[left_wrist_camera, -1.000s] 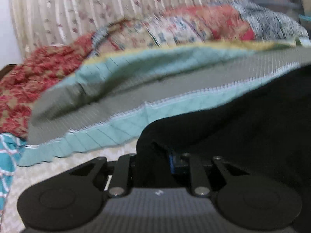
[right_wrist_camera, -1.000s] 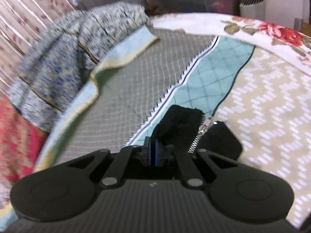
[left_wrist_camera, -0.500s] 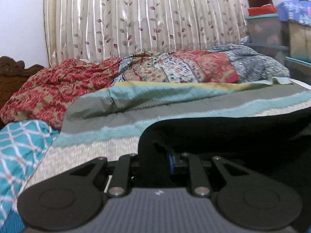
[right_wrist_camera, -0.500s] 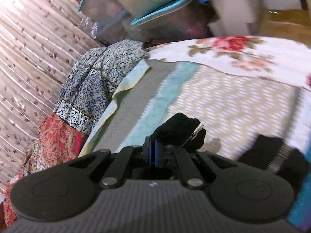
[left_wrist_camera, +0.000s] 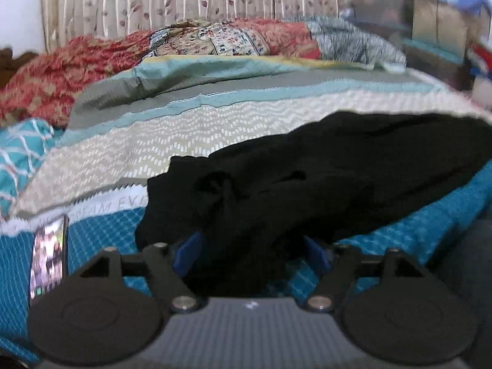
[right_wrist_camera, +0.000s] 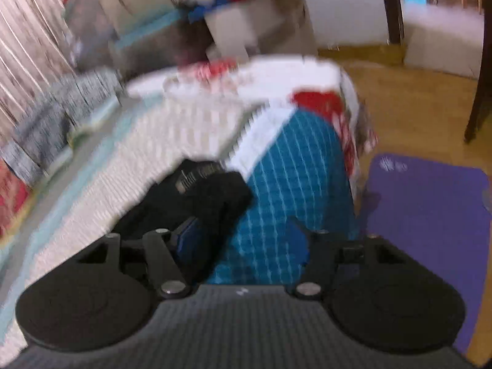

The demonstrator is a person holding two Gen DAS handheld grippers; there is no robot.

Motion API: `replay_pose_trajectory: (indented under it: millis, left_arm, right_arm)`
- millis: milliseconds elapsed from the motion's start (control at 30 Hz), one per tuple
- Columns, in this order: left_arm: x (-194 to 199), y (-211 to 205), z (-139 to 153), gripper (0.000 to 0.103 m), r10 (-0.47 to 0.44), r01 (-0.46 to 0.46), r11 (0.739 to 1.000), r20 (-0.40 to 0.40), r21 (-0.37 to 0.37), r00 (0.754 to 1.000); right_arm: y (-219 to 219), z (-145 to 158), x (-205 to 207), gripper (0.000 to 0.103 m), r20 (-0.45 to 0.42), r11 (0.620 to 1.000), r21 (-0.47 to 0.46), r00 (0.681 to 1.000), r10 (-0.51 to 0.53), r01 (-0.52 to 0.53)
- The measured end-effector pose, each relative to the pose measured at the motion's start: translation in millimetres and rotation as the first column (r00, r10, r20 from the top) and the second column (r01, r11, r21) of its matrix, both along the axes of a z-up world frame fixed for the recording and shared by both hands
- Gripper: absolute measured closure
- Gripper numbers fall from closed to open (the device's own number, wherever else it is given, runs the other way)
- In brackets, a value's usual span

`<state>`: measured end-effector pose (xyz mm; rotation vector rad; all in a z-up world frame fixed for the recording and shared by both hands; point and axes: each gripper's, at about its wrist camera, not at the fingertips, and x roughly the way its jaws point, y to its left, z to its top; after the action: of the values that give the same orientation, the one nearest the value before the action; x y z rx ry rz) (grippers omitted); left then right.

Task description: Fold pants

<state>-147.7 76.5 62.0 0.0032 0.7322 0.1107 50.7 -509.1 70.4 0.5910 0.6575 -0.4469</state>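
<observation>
The black pants (left_wrist_camera: 323,178) lie in a long folded heap across the near part of the bed, on the beige zigzag and blue checked cover. My left gripper (left_wrist_camera: 252,255) is at their near left end; its jaws are opening, with black cloth lying loose between the blue pads (left_wrist_camera: 187,255). In the right wrist view the other end of the pants (right_wrist_camera: 196,200), with a grey waistband label, rests near the bed's corner. My right gripper (right_wrist_camera: 243,241) is also opening; cloth lies against its left pad (right_wrist_camera: 187,240), and the right pad stands free over the blue cover.
A phone (left_wrist_camera: 49,258) lies on the blue cover left of the pants. Crumpled red floral quilts (left_wrist_camera: 77,70) and a curtain fill the far side. Storage boxes (right_wrist_camera: 255,21) stand past the bed's end. A purple mat (right_wrist_camera: 424,230) lies on the wooden floor to the right.
Both grippers, shut on black cloth before, carried it across the bed toward the near edge. Their jaws now stand apart and the pants lie on the cover.
</observation>
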Motion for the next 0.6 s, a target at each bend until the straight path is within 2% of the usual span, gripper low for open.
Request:
replay_pose_trajectory:
  millis: [67, 133, 200, 233, 267, 333, 367, 467, 500, 533, 567, 600]
  left_arm:
    - [-14.8, 16.6, 10.8, 0.016, 0.039, -0.037, 0.993, 0.015, -0.114, 0.999]
    - [-27.4, 44.1, 18.7, 0.010, 0.117, -0.103, 0.960, 0.038, -0.262, 0.992]
    - [-34.1, 69.8, 22.2, 0.008, 0.219, -0.188, 0.912, 0.046, -0.365, 0.975]
    - [-32.6, 85.9, 22.7, 0.008, 0.266, -0.226, 0.880, 0.039, -0.418, 0.963]
    - [-27.8, 102.8, 22.3, 0.008, 0.309, -0.263, 0.844, 0.024, -0.468, 0.951]
    - [-9.6, 128.8, 16.8, 0.008, 0.352, -0.317, 0.789, -0.036, -0.527, 0.935]
    - [1.4, 136.6, 11.9, 0.008, 0.346, -0.326, 0.774, -0.068, -0.542, 0.936]
    - [36.2, 142.9, -9.6, 0.010, 0.278, -0.333, 0.763, -0.183, -0.554, 0.943]
    - [45.0, 140.7, -15.5, 0.023, 0.248, -0.324, 0.763, -0.209, -0.560, 0.946]
    - [51.5, 135.7, -20.3, 0.044, 0.212, -0.305, 0.767, -0.226, -0.565, 0.951]
    - [58.3, 130.3, -21.3, 0.049, 0.191, -0.294, 0.787, -0.239, -0.542, 0.952]
    - [62.5, 124.6, -18.6, 0.064, 0.188, -0.283, 0.818, -0.231, -0.501, 0.955]
  right_arm:
    - [7.0, 10.7, -5.0, 0.038, 0.051, 1.000, 0.002, 0.999, 0.006, -0.006]
    - [17.6, 20.6, -10.1, 0.038, 0.116, 0.997, 0.006, 0.990, 0.074, -0.076]
    - [40.4, 30.5, -11.1, 0.038, 0.187, 0.979, 0.010, 0.962, 0.198, -0.203]
    - [53.3, 34.9, -9.2, 0.038, 0.217, 0.959, 0.014, 0.937, 0.273, -0.283]
    - [69.8, 38.0, -6.4, 0.038, 0.243, 0.924, 0.020, 0.898, 0.367, -0.383]
    - [111.5, 47.7, 1.4, 0.039, 0.278, 0.812, 0.019, 0.783, 0.557, -0.584]
    - [132.9, 52.0, 2.5, 0.039, 0.286, 0.752, 0.007, 0.722, 0.630, -0.659]
    - [210.6, 65.1, 1.1, 0.040, 0.281, 0.521, -0.033, 0.492, 0.824, -0.853]
    - [240.9, 68.5, -2.1, 0.040, 0.277, 0.436, -0.048, 0.407, 0.870, -0.899]
    - [264.4, 70.3, -5.0, 0.040, 0.274, 0.364, -0.052, 0.337, 0.901, -0.930]
    - [288.0, 69.9, -6.2, 0.040, 0.271, 0.292, -0.051, 0.268, 0.924, -0.955]
    - [314.7, 68.4, -10.6, 0.042, 0.267, 0.214, -0.046, 0.194, 0.944, -0.976]
